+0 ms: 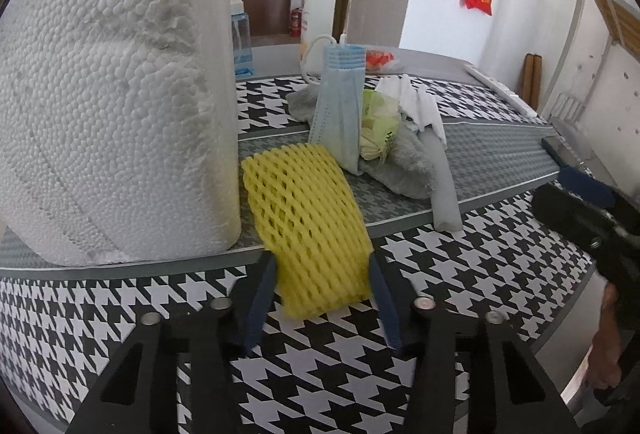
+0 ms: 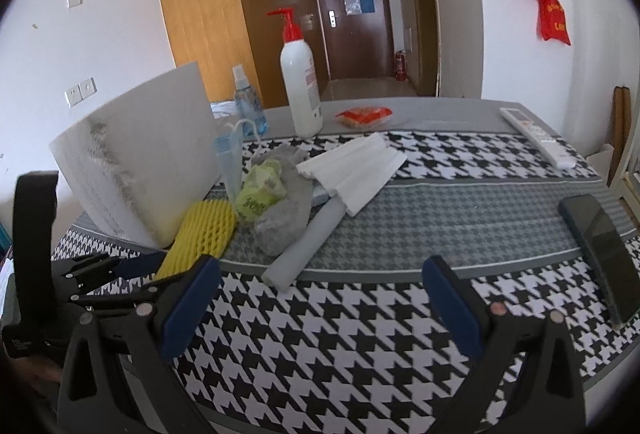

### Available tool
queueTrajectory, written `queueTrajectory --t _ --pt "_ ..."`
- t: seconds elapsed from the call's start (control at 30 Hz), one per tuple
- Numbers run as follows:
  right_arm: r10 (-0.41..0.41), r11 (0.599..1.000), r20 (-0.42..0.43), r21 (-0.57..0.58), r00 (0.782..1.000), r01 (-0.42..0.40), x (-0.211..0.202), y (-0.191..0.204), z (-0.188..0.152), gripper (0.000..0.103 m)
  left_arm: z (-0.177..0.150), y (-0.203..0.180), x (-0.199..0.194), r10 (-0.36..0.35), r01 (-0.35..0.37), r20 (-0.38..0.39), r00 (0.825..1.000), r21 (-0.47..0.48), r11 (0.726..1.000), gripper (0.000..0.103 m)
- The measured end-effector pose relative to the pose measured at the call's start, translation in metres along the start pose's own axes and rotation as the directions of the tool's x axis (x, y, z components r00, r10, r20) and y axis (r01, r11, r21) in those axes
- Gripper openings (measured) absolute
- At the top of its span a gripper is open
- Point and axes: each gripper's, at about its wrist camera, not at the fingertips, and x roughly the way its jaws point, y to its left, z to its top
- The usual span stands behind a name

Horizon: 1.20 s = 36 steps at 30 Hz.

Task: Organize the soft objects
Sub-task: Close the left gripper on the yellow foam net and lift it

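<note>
**Left gripper holds the yellow foam net; right gripper hangs spread over the bench**

The left gripper has its jaws closed narrowly on the near end of the yellow foam net, one blue pad touching each side. The net's far end lies on the grey band of the houndstooth cloth, just beside the white foam block at the bench's left edge.

Beyond the net sits a heap of soft things: a blue face mask standing upright, a green tissue pack, a grey cloth, a pale foam tube and folded white foam sheets, all touching or overlapping.

The right gripper hangs over the near edge with jaws wide and nothing between them. A dark phone lies near the right edge, a remote toward the far right corner. A pump bottle and spray bottle stand along the far edge.
</note>
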Motion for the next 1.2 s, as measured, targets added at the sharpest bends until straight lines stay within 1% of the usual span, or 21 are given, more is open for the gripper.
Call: queueTrajectory --t 0.03,0.1,0.17,0.3,0.43,0.57,0.7,0.8,0.87,0.9,0.93,1.03,1.13,1.2 --pt "0.001 1.0 -0.006 -0.003 1.0 -0.001 0.002 0.001 -0.001 0.102 0.0 -0.001 0.0 0.002 -0.002 0.003 1.0 0.002 1.0 0.042" --pt "-0.002 1.0 -0.024 -0.01 1.0 0.001 0.006 0.003 -0.001 0.102 0.001 -0.001 -0.001 0.015 -0.015 0.014 1.0 0.009 1.0 0.029" --pt "-0.004 1.0 -0.038 -0.016 0.999 0.003 0.01 0.005 -0.002 0.102 0.001 -0.002 -0.002 0.02 -0.021 0.023 1.0 0.022 1.0 0.025" --pt "-0.015 0.999 -0.057 -0.03 0.998 0.013 0.016 0.008 -0.002 0.102 0.0 -0.003 -0.004 0.006 -0.006 0.032 0.999 0.031 1.0 0.023" --pt "-0.023 0.999 -0.078 -0.03 0.997 0.021 0.022 0.01 0.0 0.099 -0.001 0.0 -0.009 0.0 -0.001 0.044 0.999 0.032 0.999 0.023" --pt "-0.029 0.999 -0.121 -0.026 0.992 0.026 0.033 0.011 0.0 0.088 -0.002 0.0 -0.015 -0.003 0.001 0.057 0.998 0.041 0.999 0.023" --pt "-0.045 0.998 -0.158 -0.049 0.986 0.038 0.043 0.019 0.0 0.08 -0.003 0.002 -0.02 -0.007 0.004 0.07 0.998 0.045 0.999 0.022" --pt "-0.052 0.998 -0.183 -0.049 0.982 0.044 0.05 0.021 -0.001 0.071 -0.006 0.003 -0.021 -0.017 0.014 0.07 0.997 0.045 0.999 0.022" --pt "-0.055 0.998 -0.208 -0.039 0.977 0.048 0.055 0.02 -0.001 0.063 -0.007 0.003 -0.022 -0.02 0.017 0.069 0.997 0.045 0.999 0.022" --pt "-0.065 0.997 -0.204 -0.042 0.977 0.057 0.056 0.02 -0.001 0.061 -0.008 0.004 -0.022 -0.025 0.022 0.069 0.997 0.047 0.999 0.022" --pt "-0.071 0.997 -0.206 -0.045 0.976 0.063 0.057 0.021 -0.001 0.057 -0.008 0.003 -0.022 -0.028 0.025 0.07 0.997 0.048 0.999 0.022" --pt "-0.071 0.997 -0.21 -0.038 0.975 0.065 0.058 0.022 -0.001 0.05 -0.01 0.003 -0.025 -0.039 0.035 0.074 0.996 0.057 0.998 0.022" --pt "-0.074 0.997 -0.215 -0.043 0.974 0.066 0.06 0.027 0.0 0.041 -0.011 0.004 -0.029 -0.047 0.042 0.083 0.995 0.064 0.997 0.022" --pt "-0.078 0.997 -0.219 -0.031 0.973 0.074 0.06 0.029 0.0 0.037 -0.011 0.005 -0.032 -0.055 0.049 0.087 0.995 0.067 0.997 0.022"
